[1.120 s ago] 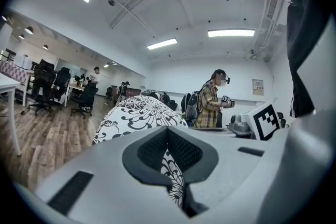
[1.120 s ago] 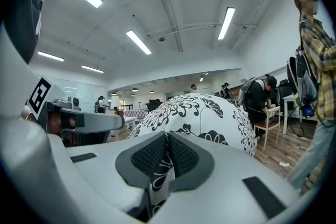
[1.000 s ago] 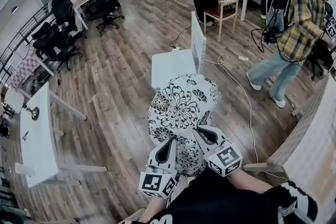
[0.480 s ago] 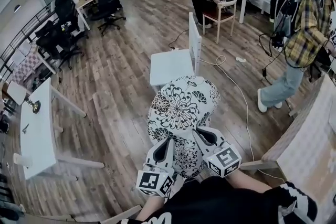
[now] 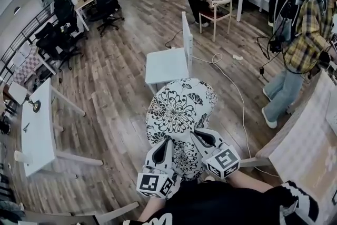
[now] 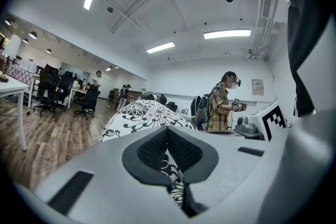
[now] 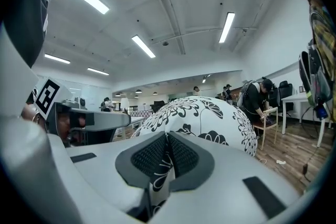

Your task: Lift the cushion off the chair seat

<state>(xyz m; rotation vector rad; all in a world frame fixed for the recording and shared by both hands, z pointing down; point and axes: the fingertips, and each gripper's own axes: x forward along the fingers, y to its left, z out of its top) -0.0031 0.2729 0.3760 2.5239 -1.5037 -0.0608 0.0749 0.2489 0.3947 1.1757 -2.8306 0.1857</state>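
The cushion (image 5: 180,113) is white with black flower print and hangs in the air in front of me, clear of the white chair (image 5: 167,64) whose seat is bare. My left gripper (image 5: 169,143) is shut on the cushion's near edge, with fabric pinched between its jaws (image 6: 167,161). My right gripper (image 5: 203,137) is shut on the same edge, a little to the right, and printed cloth shows between its pads (image 7: 167,157). In both gripper views the cushion (image 6: 144,116) (image 7: 202,120) bulges just beyond the jaws.
The white chair stands on the wood floor just beyond the cushion. A white table (image 5: 37,137) is at the left, a light wooden table (image 5: 308,137) at the right. A cable (image 5: 239,103) runs across the floor. A person in a plaid shirt (image 5: 303,42) stands at right; another bends over a wooden chair (image 5: 216,10).
Both grippers have drawn back toward me with the cushion, lifting it slightly. The white chair now sits farther from the cushion in the head view. The person in plaid has stepped.
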